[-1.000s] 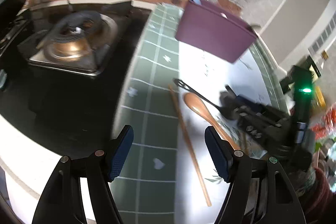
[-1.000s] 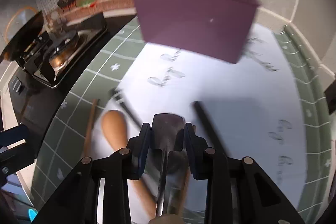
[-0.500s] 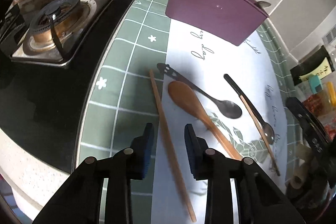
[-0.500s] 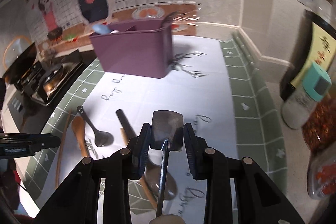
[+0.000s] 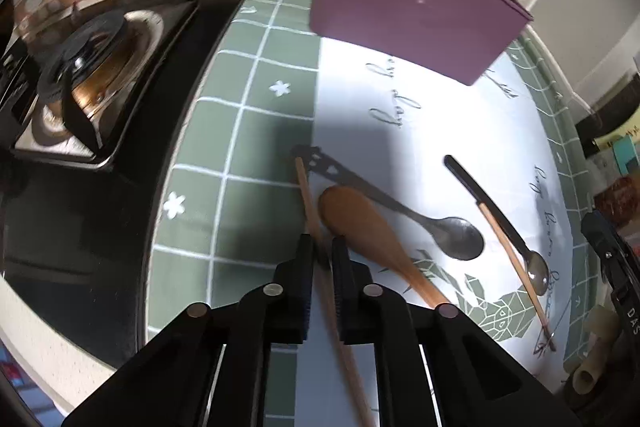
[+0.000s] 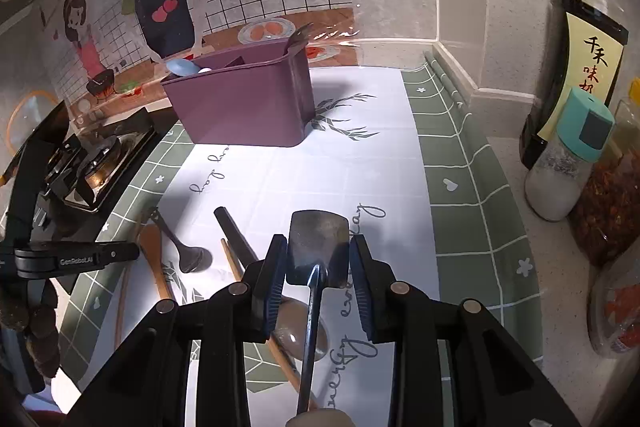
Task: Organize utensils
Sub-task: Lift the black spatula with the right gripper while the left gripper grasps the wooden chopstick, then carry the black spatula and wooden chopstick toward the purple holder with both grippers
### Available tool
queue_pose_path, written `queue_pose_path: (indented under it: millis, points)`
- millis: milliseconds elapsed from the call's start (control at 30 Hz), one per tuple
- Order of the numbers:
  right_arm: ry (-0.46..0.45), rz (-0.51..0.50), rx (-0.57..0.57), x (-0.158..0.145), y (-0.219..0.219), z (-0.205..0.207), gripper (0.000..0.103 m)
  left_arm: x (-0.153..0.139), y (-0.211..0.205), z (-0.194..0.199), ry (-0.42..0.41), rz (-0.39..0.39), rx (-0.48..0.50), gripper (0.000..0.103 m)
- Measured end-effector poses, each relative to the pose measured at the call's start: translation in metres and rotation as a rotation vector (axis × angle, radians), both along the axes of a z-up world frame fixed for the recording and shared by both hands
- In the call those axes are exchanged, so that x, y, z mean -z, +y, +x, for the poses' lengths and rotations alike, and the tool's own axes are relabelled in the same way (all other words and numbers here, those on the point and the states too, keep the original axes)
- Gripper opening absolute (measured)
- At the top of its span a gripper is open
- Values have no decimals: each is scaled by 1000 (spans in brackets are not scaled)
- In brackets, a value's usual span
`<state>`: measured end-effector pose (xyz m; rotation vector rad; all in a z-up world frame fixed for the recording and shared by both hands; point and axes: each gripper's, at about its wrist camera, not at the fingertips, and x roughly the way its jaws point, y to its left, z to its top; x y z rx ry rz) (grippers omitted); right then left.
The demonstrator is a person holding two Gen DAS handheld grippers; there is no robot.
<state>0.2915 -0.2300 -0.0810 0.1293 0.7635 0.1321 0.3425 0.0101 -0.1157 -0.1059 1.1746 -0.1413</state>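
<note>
**Two grippers, both with something in hand**

Far left there's a gas stove [image 5: 86,87] sitting in the black hob, next to the green checked cloth [image 5: 248,131] that covers the surface. Just right of the stove side, the left gripper [image 5: 321,259] points steeply down at the cloth, and its fingers [image 5: 305,267] have just been closing: they're now pinched nearly together on a wooden chopstick [image 5: 310,203], which runs straight through the narrow slot between them and out under the gripper body.

Right beside that chopstick lies a wooden spoon [image 5: 360,227], bowl end up toward the stove side, touching or nearly touching the chopstick. A dark metal spoon with a cut-out handle [image 5: 400,209] crosses behind the wooden one. Further right on the white part of the cloth are a black-handled spoon [image 5: 496,219] and a second wooden chopstick [image 5: 516,271] lying alongside it.

The purple utensil holder [image 6: 248,107] stands upright at the back of the surface, with a pale blue spoon [image 6: 182,67] poking out of its left compartment.

Over on the right, the right gripper [image 6: 318,263] hangs above the cloth with its fingers [image 6: 276,267] partway open, clamped on the flat head of a small metal spatula [image 6: 319,247]. Its thin handle runs back toward the camera. Far right: a salt shaker [image 6: 568,167] and jars.
</note>
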Motion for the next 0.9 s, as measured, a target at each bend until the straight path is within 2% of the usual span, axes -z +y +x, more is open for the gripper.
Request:
queue_pose_path:
  millis: [167, 267, 567, 600, 633, 800, 900]
  points:
    - [0, -8, -11, 0, 7, 0, 29, -1, -7, -5, -25, 8, 51, 7]
    - [2, -8, -13, 0, 9, 1, 29, -7, -2, -8, -44, -34, 49, 6]
    - [-57, 26, -72, -23, 16, -2, 28, -71, 15, -29, -205, -166, 65, 5]
    - [-64, 31, -80, -25, 17, -3, 25, -78, 16, -31, -220, -174, 69, 5]
    - [-67, 35, -89, -27, 18, -3, 4, -82, 16, -32, -230, -179, 70, 5]
    - [-72, 19, -100, -31, 22, 0, 5, -103, 17, -36, -284, -188, 79, 5]
    - [-24, 23, -121, -24, 21, 5, 7, -103, 22, -34, -278, -198, 66, 5]
